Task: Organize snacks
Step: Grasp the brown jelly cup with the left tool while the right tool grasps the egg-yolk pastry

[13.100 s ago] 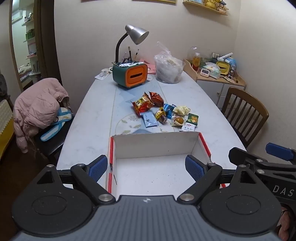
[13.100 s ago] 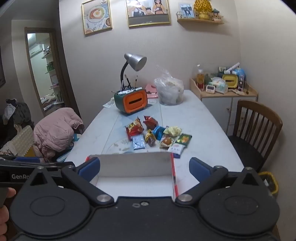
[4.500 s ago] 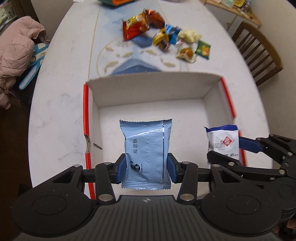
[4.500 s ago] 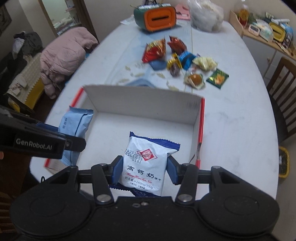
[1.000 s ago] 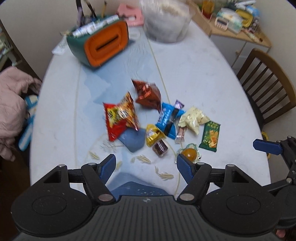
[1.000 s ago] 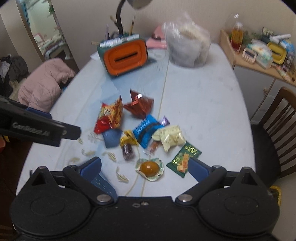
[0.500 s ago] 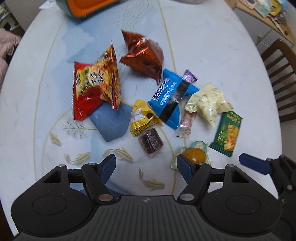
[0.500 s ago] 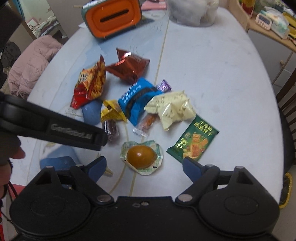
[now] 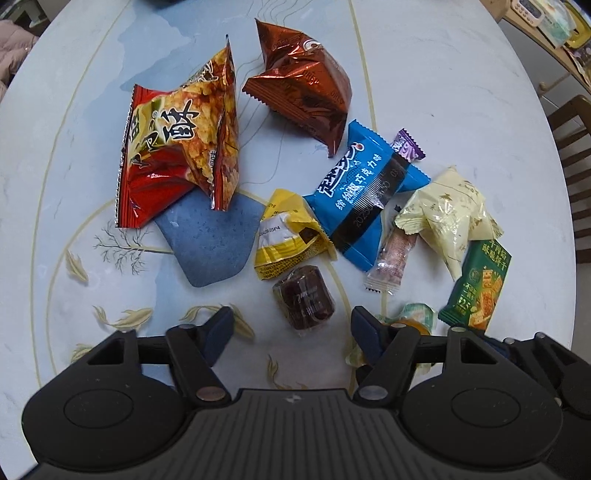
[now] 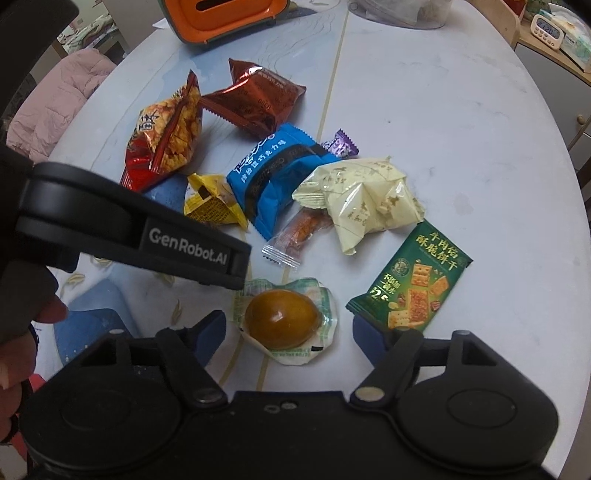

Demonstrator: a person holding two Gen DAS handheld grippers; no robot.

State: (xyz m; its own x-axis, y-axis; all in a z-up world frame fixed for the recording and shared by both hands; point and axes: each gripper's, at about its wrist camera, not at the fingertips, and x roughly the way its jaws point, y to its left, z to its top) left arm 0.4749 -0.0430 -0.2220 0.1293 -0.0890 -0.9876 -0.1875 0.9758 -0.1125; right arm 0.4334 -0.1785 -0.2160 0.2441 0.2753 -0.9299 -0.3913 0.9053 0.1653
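Several snack packets lie in a loose heap on the white table [image 9: 443, 74]. In the left wrist view a dark brown wrapped candy [image 9: 303, 302] sits just ahead of my left gripper [image 9: 291, 332], between its fingertips. The jaws are closing and the pads are clear of it. In the right wrist view a brown egg in a clear packet [image 10: 282, 319] lies between the fingers of my right gripper [image 10: 291, 334]. Those jaws are closing too, with small gaps on both sides. The green cracker packet [image 10: 413, 284] touches the right finger's outer side.
Around them lie a red-yellow bag [image 9: 177, 147], a brown foil bag [image 9: 299, 88], a blue packet [image 9: 365, 195], a yellow packet [image 9: 284, 232] and a cream packet [image 9: 447, 218]. An orange-green box [image 10: 225, 14] stands at the back. A person's hand [image 10: 22, 332] shows at left.
Both grippers have sunk toward the snack heap, which now fills the views. Both pairs of jaws have narrowed, the right around the egg packet, the left near the brown candy.
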